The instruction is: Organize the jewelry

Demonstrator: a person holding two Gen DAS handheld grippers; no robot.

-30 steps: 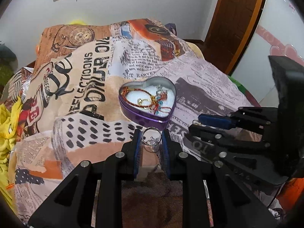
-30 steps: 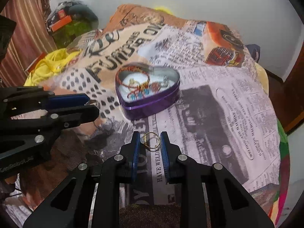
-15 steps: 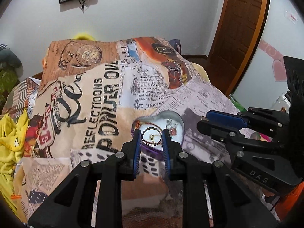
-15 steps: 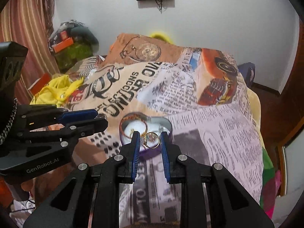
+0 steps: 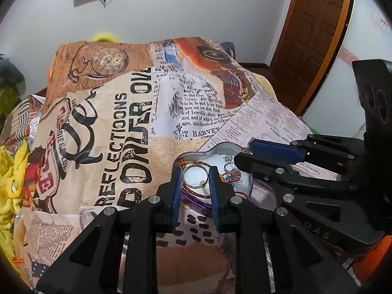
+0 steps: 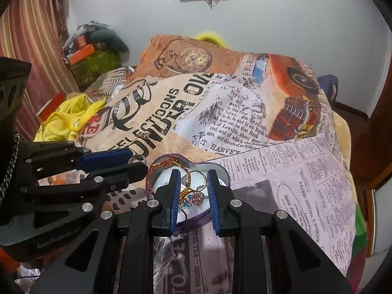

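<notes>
**Two rings over the heart tin, ready to drop**

I am holding a ring in each gripper. My left gripper (image 5: 194,180) is closed narrow on a silver ring (image 5: 194,177), pinched across its width between the blue pads. My right gripper (image 6: 191,183) is closed narrow on a gold ring (image 6: 195,178) with a small setting on its left side. Both rings sit directly in front of my fingertips, over the purple heart tin (image 5: 196,202), which lies on the printed blanket (image 5: 117,127) just ahead of and below both pairs of jaws.

I judge this to be the placing step: the rings are carried and lined up with the tin, not yet let go. The next move calls for a slight lowering, then opening each pair of jaws gently so the rings fall onto the white lining without bouncing over the rim.

The left camera shows my right gripper reaching in from the right side over the tin. The right camera shows the beaded jewelry (image 6: 196,199) lying below its ring. How far above the lining the rings hang I cannot tell; the fisheye flattens it.
</notes>
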